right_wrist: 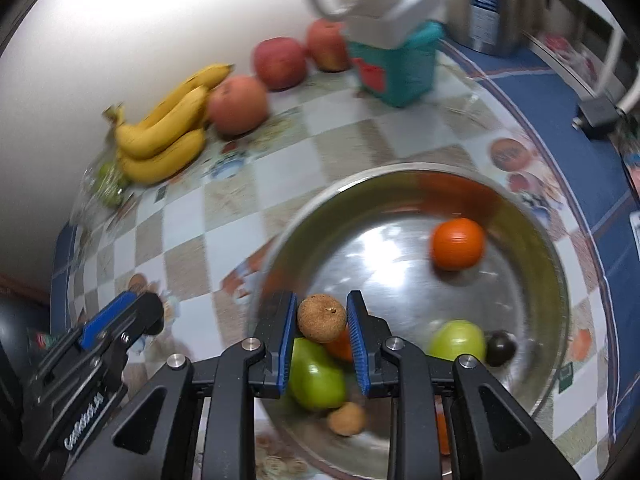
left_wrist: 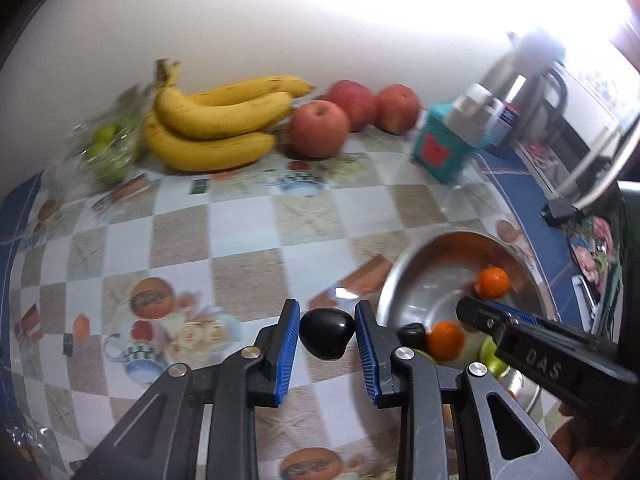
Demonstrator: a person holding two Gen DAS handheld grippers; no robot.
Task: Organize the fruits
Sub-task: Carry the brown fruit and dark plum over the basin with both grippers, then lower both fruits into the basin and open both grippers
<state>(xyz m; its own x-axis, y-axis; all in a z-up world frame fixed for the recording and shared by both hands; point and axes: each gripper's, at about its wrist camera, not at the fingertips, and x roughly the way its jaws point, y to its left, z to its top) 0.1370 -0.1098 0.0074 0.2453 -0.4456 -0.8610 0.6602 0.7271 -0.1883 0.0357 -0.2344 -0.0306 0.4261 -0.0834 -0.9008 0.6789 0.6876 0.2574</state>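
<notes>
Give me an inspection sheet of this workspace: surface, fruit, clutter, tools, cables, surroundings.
Surface: checked tablecloth with printed pictures and a blue border.
Job's things: steel bowl holding oranges, green fruits, small brown and dark fruits; bananas, apples, bagged limes by the wall.
Clutter: teal box, steel jug.
Grippers: left tool around a black fruit; right tool around a brown fruit.
Cables: white cable to a plug, right edge.
Surroundings: white wall.

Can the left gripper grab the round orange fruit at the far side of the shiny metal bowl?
Probably not now: the left gripper is shut on a glossy black fruit, so it lacks room for the orange fruit.
</notes>
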